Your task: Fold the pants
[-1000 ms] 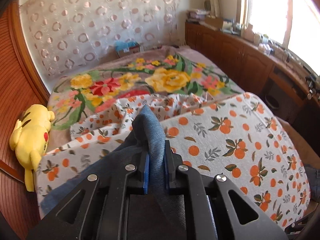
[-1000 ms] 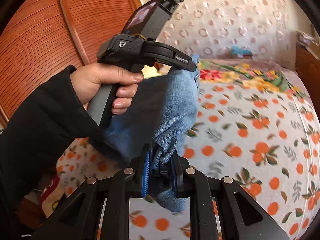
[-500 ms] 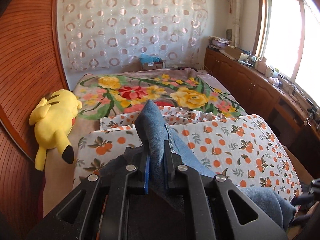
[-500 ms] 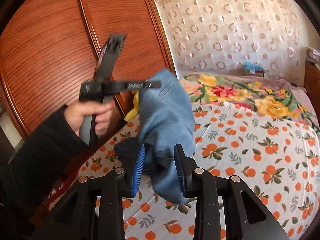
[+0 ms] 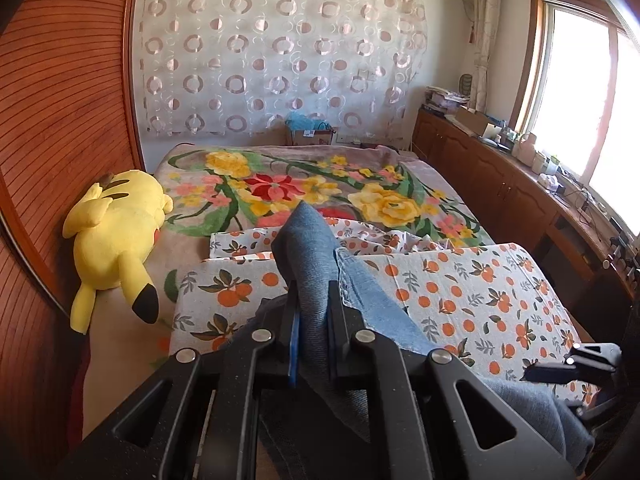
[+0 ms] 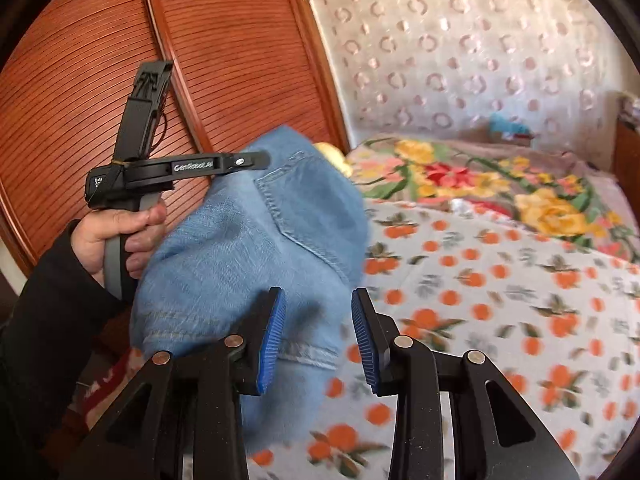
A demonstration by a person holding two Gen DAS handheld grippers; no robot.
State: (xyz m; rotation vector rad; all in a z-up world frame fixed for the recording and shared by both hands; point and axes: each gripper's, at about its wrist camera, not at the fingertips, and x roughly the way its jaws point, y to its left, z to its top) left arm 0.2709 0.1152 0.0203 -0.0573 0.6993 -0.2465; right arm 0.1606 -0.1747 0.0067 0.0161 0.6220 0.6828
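Blue denim pants [image 5: 308,240] are pinched in my left gripper [image 5: 314,300], which is shut on a folded edge; the cloth trails back to the lower right over the orange-print sheet [image 5: 480,292]. In the right wrist view a hand holds the left gripper [image 6: 248,160] up by the wardrobe, with the pants [image 6: 248,248] hanging from it, back pocket showing. My right gripper [image 6: 318,320] has its jaws opening. Its blue pads [image 6: 272,332] stand apart and press on nothing; the hanging denim lies just beyond and beside the left pad.
A yellow plush toy [image 5: 116,240] lies at the bed's left edge against the ribbed wooden wardrobe [image 6: 100,60]. A floral blanket [image 5: 320,184] covers the far half of the bed. Wooden cabinets [image 5: 500,184] with clutter run under the window on the right.
The right gripper's pads have parted and let go of the denim, and it has drawn back. The left gripper carried the pants away to the left, towards the wardrobe.
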